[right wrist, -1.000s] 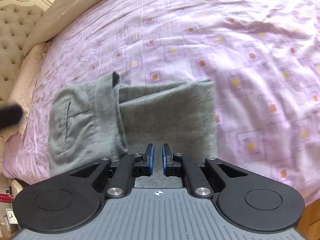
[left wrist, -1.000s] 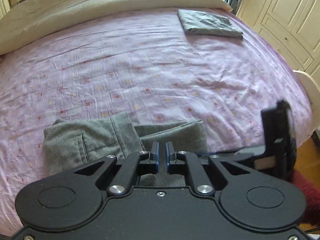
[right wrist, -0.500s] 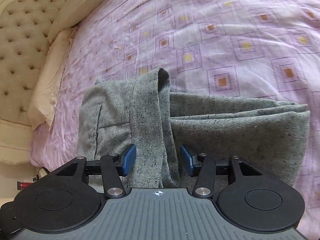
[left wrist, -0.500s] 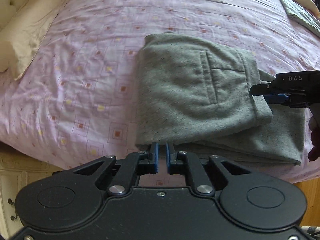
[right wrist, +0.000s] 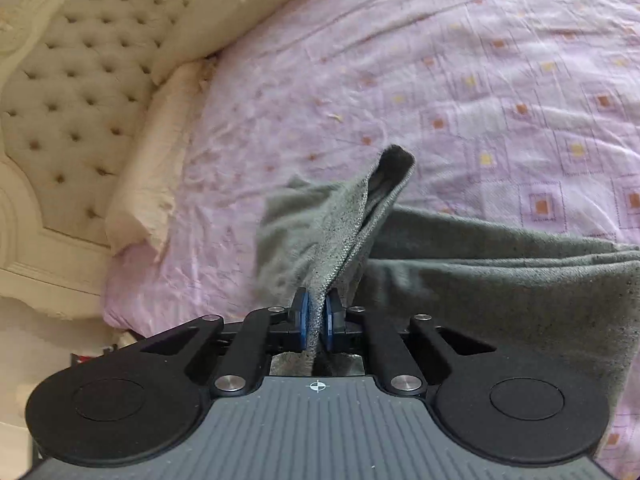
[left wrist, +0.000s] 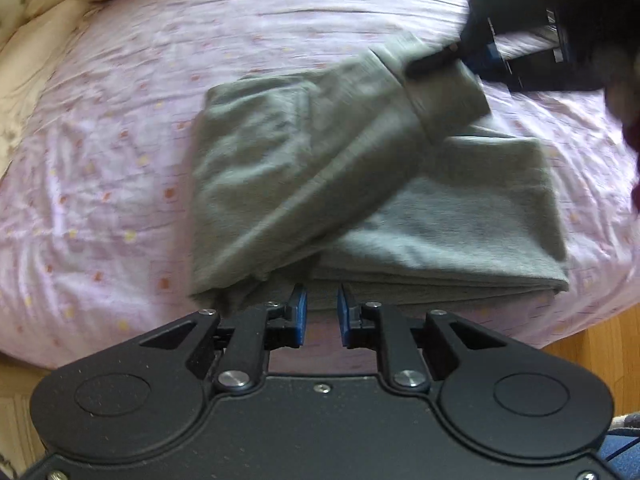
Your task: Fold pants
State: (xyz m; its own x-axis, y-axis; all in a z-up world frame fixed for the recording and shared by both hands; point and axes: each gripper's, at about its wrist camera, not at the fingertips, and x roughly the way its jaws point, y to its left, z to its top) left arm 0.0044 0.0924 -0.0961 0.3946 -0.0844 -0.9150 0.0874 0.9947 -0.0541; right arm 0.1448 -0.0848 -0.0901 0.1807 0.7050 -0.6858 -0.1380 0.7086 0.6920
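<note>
The grey pants lie folded on the pink patterned bedspread near its front edge. My left gripper hovers at the near edge of the stack. Its jaws are opening, a small gap shows between the blue pads, and no cloth is pinched. My right gripper is closing, its pads pressing on the waistband flap of the pants, which rises off the lower layers. The left wrist view shows that right gripper at the far corner of the flap.
A tufted cream headboard and cream pillows lie to the left. Wooden floor shows past the bed's front edge. A dark sleeve fills the top right of the left wrist view.
The right jaws, wide around the waistband flap half a second ago, have shut on it and lifted it. The left gripper came closer to the pants' near edge and its pads parted slightly.
</note>
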